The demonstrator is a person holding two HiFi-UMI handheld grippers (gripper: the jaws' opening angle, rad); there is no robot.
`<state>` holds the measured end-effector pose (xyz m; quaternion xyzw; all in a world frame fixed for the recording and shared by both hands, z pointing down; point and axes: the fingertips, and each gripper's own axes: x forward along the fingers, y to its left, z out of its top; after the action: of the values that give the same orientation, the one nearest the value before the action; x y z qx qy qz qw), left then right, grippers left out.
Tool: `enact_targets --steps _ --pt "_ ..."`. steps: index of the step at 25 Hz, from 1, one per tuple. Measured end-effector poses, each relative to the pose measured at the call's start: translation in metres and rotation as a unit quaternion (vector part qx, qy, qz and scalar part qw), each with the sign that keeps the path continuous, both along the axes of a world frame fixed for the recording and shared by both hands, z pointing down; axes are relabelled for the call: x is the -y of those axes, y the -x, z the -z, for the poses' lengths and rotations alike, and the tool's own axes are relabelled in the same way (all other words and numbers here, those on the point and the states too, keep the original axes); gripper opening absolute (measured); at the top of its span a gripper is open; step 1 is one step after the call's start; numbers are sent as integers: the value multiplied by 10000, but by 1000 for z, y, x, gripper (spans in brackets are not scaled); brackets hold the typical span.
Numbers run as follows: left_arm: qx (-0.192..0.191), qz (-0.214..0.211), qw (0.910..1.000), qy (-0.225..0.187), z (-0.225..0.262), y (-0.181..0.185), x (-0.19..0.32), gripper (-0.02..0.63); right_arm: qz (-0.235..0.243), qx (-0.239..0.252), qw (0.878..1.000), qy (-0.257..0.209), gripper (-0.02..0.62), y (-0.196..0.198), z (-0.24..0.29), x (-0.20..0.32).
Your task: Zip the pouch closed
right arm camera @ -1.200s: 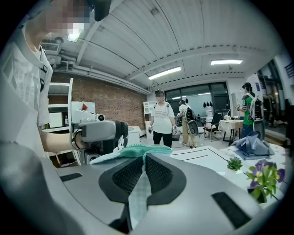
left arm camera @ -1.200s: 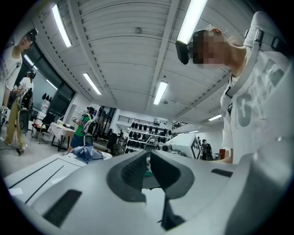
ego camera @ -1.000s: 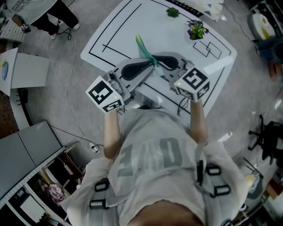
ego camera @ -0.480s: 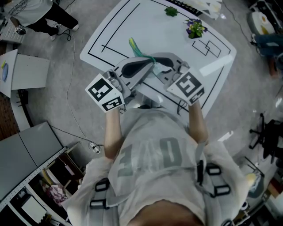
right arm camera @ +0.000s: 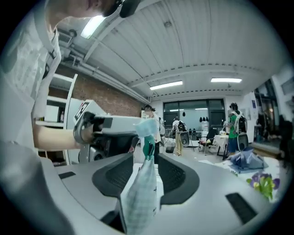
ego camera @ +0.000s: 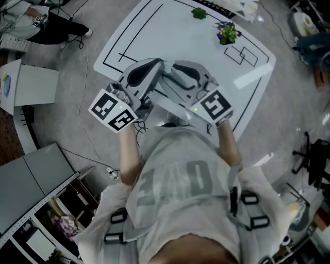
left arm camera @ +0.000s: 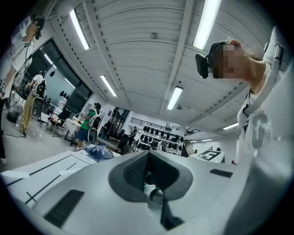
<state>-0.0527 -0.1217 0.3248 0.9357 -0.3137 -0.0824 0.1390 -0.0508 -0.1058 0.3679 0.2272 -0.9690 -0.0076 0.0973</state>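
The pale green checked pouch (right arm camera: 140, 197) stands edge-on between the pads of my right gripper (right arm camera: 146, 157), its teal zip end (right arm camera: 148, 148) sticking up. The right jaws have just been opening, and gaps show on both sides of the pouch. My left gripper (right arm camera: 133, 125) reaches the pouch's top from the left. In the left gripper view its jaws (left arm camera: 148, 156) are shut, with a scrap of pale green fabric and a dark loop nipped between them. In the head view both grippers, left (ego camera: 157, 64) and right (ego camera: 172, 67), meet tip to tip above the table and hide the pouch.
Below lies a white table (ego camera: 154, 20) marked with black lines. A small purple-flowered plant (ego camera: 228, 33) and a green item (ego camera: 200, 13) sit at its far side. A pale box (ego camera: 31, 85) stands on the floor at left, where a person (ego camera: 31, 26) stands.
Both grippers have swung up and left and closed in on each other. The green pouch end that stuck out beyond them is now hidden between them.
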Motion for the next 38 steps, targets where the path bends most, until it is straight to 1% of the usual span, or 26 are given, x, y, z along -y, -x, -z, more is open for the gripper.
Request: enact_targets --steps 1,3,4,6,8,10,11,14,15,16,19,22,24,26,30,35,38 --pt "60 148 9999 -28 0 3 3 8 -97 325 9993 156 164 -3 6 2" --pt "142 460 9988 -80 1 9 8 7 -286 1075 9920 600 167 -14 17 7" --pt "148 603 9980 -106 2 12 10 8 -419 1475 9843 875 167 -20 24 10" --pt "116 814 9965 -155 3 14 14 7 -776 2202 9616 1441 167 -32 34 16" --pt "117 917 9956 -181 2 12 17 7 -1023 2766 9360 1922 166 -39 40 22" --pt "181 927 9953 -195 1 8 18 8 -980 3152 9137 2372 166 -36 47 24" --pt "218 929 9952 -202 -1 7 18 6 -879 3259 9052 2583 166 -31 49 24" --pt "334 958 9946 -226 -4 5 17 7 -735 3433 8833 3108 138 -24 46 28" --pt "389 965 9943 -247 -5 4 17 7 -760 3454 8784 3213 103 -24 43 29" --pt "449 977 9938 -274 -6 4 17 8 -798 3445 8760 3280 83 -25 39 31" --pt "624 1002 9925 -311 -9 5 17 7 -874 3341 8722 3465 58 -22 29 32" --pt "738 959 9923 -277 -15 6 16 8 -811 3359 8590 3778 32 -18 20 29" --pt "697 977 9924 -253 -18 8 15 7 -765 3389 8532 3890 21 -15 18 27" --pt "559 997 9932 -210 -19 10 15 7 -779 3387 8538 3876 18 -15 18 27" --pt "143 956 9953 -109 -16 11 15 6 -820 3398 8562 3805 15 -17 20 27" --pt "190 1063 9941 -128 -16 13 15 6 -824 3350 8585 3794 14 -17 20 26" --pt "278 1116 9933 -127 -18 12 16 7 -830 3292 8623 3757 12 -17 19 26"
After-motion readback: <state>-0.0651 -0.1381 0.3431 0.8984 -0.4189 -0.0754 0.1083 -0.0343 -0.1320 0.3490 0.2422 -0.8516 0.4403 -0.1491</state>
